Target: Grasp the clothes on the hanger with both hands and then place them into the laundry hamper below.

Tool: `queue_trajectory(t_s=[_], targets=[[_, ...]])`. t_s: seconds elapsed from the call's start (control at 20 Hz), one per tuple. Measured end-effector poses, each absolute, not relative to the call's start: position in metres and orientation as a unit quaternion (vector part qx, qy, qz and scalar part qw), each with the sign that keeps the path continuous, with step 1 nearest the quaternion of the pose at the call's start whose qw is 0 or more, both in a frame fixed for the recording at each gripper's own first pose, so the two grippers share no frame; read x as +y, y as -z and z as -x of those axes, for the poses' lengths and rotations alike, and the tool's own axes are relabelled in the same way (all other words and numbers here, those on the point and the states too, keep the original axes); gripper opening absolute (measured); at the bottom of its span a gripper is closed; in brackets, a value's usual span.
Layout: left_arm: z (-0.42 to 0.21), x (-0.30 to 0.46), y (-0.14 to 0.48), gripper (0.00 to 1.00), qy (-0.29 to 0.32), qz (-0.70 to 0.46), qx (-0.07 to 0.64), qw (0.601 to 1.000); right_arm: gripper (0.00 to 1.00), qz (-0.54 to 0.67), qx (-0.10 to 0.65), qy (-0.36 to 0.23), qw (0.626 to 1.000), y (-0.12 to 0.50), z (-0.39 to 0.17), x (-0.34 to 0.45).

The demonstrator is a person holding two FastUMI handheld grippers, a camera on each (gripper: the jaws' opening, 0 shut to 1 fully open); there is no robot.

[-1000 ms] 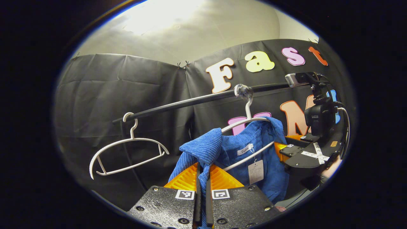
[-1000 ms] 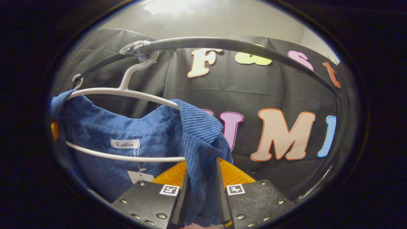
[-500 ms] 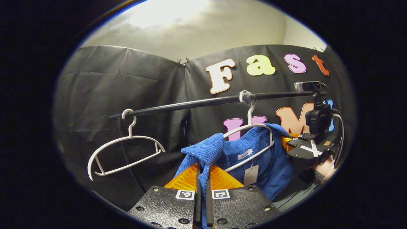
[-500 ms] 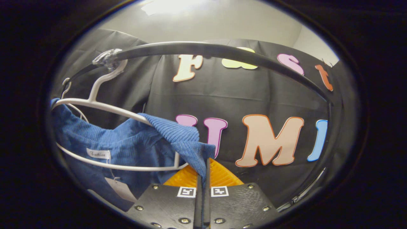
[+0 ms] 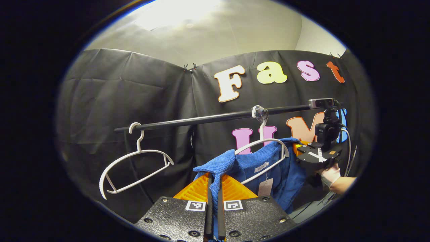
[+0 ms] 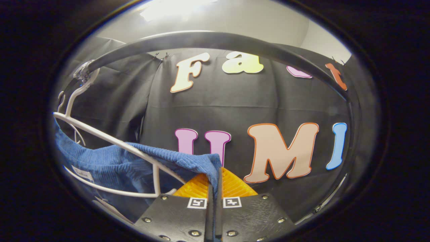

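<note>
- In the left gripper view, we find the left gripper [image 5: 213, 183] at the bottom centre of the frame, its two fingers drawn together to a narrow slit with a fold of the blue corduroy garment [image 5: 268, 168] pinched between them.
- The garment sits at centre right of that frame, draped on a white hanger [image 5: 265, 148]. One shoulder is pulled off towards our left gripper; the rest hangs over the hanger's frame.
- A white neck label and a paper swing tag [image 5: 264, 187] hang at the garment's collar, inside the hanger's outline.
- The hanger's hook sits on a black rail [image 5: 201, 119] that crosses the middle of the frame. The hook is wrapped in something clear where it meets the rail.
- A second, bare white hanger [image 5: 134, 168] hangs from the rail's end at left of the frame, well apart from the garment.
- At the right edge of the frame we see the right gripper [image 5: 297, 149] touching the garment's far shoulder, with a hand [image 5: 331, 174] below it.
- In the right gripper view, the right gripper [image 6: 215, 181] shows at bottom centre, fingers nearly closed, clamping the garment's [image 6: 111, 161] edge.
- There the garment lies at lower left, stretched from the hanger [image 6: 134, 158] to the fingers; the rail [image 6: 215, 40] arcs across the top.
- We cannot tell where the laundry hamper stands.
</note>
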State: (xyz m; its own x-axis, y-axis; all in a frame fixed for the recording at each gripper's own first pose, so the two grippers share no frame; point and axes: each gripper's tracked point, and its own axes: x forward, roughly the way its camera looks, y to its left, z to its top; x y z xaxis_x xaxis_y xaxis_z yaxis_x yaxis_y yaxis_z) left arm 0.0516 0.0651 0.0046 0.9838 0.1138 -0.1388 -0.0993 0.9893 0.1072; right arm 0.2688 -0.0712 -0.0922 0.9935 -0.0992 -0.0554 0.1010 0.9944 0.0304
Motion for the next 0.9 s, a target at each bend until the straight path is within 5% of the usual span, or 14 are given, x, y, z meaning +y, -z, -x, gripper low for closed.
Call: queue_trajectory(t_s=[0.9], targets=[[-0.044, 0.071, -0.030, 0.05, 0.028, 0.069, 0.097, 0.992, 0.03, -0.026, 0.052, -0.034, 0.998, 0.140, -0.292, -0.050]])
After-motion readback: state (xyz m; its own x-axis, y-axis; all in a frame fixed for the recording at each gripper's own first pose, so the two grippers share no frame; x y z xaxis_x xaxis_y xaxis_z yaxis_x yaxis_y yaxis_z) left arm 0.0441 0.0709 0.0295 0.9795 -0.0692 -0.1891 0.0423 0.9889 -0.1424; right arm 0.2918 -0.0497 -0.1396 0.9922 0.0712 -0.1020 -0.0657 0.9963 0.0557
